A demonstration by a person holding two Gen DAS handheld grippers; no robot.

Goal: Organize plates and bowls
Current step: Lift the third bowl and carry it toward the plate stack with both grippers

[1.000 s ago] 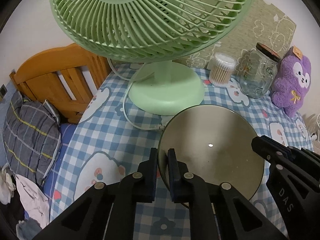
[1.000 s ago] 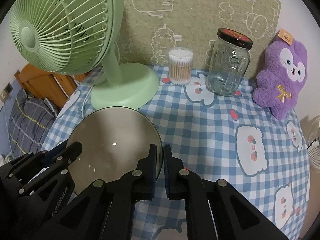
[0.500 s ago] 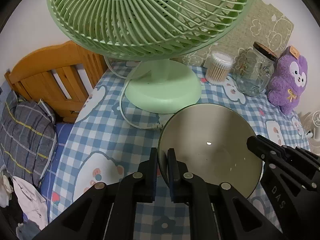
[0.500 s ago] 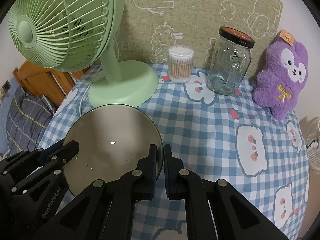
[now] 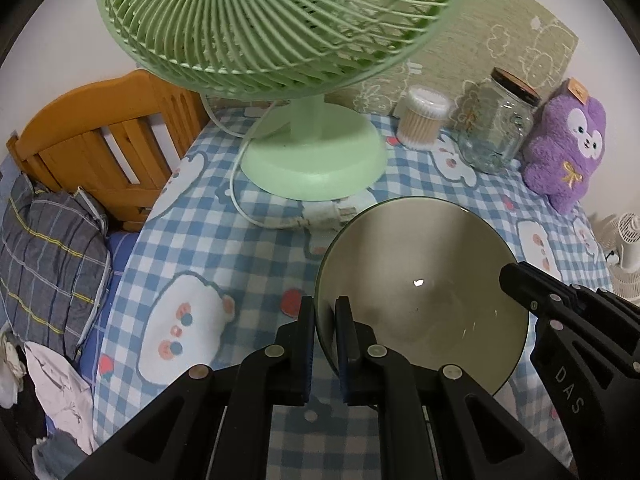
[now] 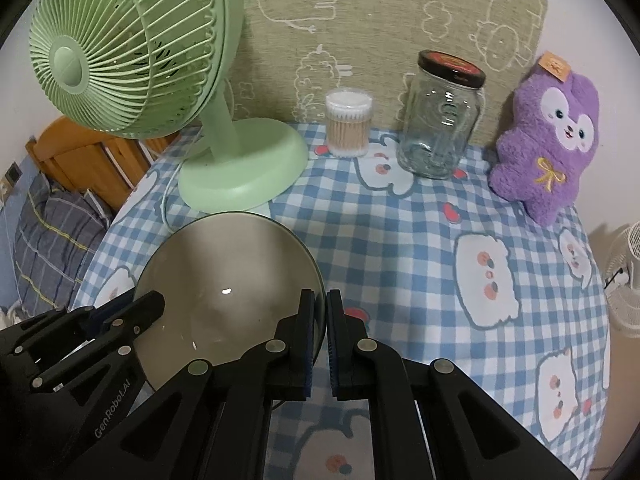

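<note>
1. Round table under a blue-and-white checked cloth with bear prints [image 6: 400, 248]: the working surface. Its near-left edge drops toward a bed with a grey plaid pillow [image 5: 48, 264], so anything let go there would likely fall off.
2. Pale green plastic desk fan [image 5: 280, 32] on a round base, with a white cord [image 5: 240, 200] and plug lying just beyond the bowl. Hazard: carrying the bowl forward could strike the base or drag the cord.
3. Wide, shallow olive-grey glazed bowl with a dark rim [image 5: 420, 280]: empty, at the near-left of the table, pinched at two opposite sides of its rim. Whether it rests on the cloth or hangs just above cannot be told. Hazard: the glaze looks slick, and uneven lifting could tilt it out of one grip.
4. Left gripper [image 5: 325, 320]: jaws narrow, clamped on the bowl's left rim.
5. Right gripper [image 6: 320, 312]: jaws narrow, clamped on the right rim.
6. Purple plush toy [image 6: 548, 136], clear glass jar with dark lid [image 6: 440, 116] and tub of cotton swabs [image 6: 348, 124]: back row, well apart from the bowl. The jar would likely tip if knocked.
</note>
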